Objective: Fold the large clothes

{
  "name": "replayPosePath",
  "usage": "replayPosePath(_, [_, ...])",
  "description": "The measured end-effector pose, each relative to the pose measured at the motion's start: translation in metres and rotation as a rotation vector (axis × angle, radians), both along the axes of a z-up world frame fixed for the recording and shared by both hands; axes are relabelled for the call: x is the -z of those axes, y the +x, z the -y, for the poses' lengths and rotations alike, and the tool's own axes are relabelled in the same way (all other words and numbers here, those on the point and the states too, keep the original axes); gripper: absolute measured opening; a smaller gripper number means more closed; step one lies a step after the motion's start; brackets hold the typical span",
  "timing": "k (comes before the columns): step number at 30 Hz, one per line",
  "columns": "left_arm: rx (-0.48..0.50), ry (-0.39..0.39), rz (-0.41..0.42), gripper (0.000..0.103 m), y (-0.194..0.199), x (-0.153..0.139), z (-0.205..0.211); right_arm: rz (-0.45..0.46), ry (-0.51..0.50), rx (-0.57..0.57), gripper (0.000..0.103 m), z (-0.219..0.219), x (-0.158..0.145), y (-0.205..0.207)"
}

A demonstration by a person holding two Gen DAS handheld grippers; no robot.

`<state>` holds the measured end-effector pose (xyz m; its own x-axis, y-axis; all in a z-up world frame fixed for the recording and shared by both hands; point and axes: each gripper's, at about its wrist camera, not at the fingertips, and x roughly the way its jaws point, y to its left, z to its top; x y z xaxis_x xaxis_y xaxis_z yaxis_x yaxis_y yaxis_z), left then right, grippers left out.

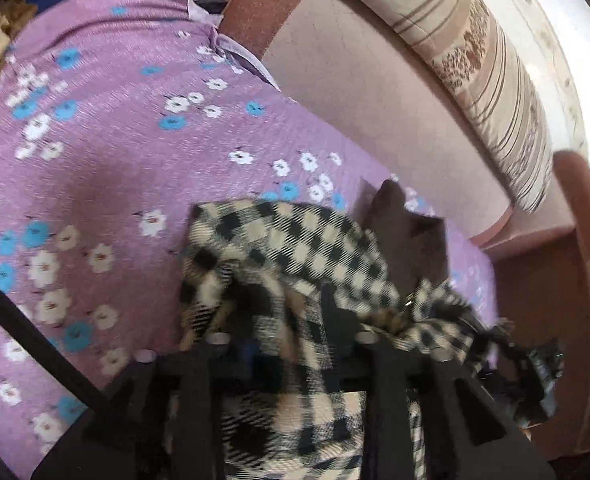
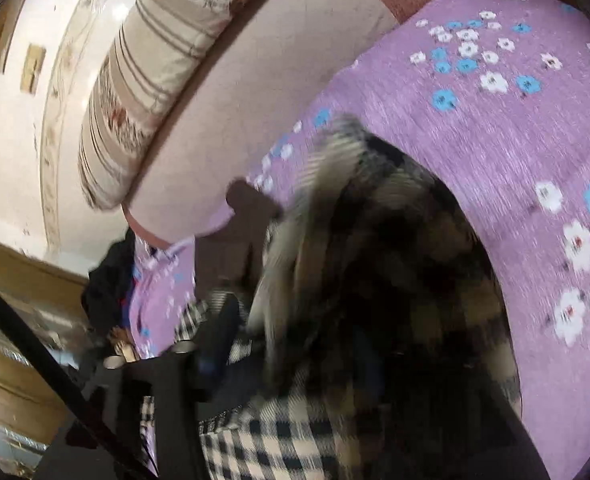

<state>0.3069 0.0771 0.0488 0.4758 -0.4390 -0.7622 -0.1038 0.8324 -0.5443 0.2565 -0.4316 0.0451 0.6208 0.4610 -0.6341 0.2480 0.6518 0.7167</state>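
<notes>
Each wrist view looks steeply down, close over the checked garment [image 1: 287, 248] on the purple floral bedspread [image 1: 95, 140]. Both share these and the striped cushion [image 1: 475, 60], upper right in the left view (upper left in the right).

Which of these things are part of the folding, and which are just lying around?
Part of the job:
checked garment
left gripper
purple floral bedspread under it

Lying about:
striped pillow
dark clothes pile

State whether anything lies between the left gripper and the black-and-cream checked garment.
Nothing visible does: the black-and-cream checked garment lies directly across the left gripper, draped between its fingers on the purple floral bedspread.
</notes>
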Motion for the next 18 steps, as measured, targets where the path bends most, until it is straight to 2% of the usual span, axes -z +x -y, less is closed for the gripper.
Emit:
replayPosePath(4, [-0.057, -0.171, -0.016, 0.050, 0.012, 0.007, -0.010, -0.006, -0.029, 0.024, 0.066, 0.002, -0.001, 0.018])
replayPosePath(8, [-0.135, -0.316, -0.010, 0.071, 0.021, 0.013, -0.021, -0.026, -0.089, 0.019, 0.066, -0.002, 0.000, 0.034])
replayPosePath(11, [-0.185, -0.332, 0.014, 0.078, 0.027, 0.008, -0.032, -0.036, -0.146, 0.002, 0.067, -0.007, -0.001, 0.042])
replayPosePath(14, [-0.202, -0.344, 0.016, 0.079, 0.032, 0.005, -0.041, -0.042, -0.188, -0.010, 0.067, -0.012, 0.000, 0.049])
replayPosePath(18, [-0.192, -0.261, 0.027, 0.079, 0.028, -0.007, -0.050, -0.029, -0.223, -0.017, 0.067, -0.012, -0.008, 0.050])
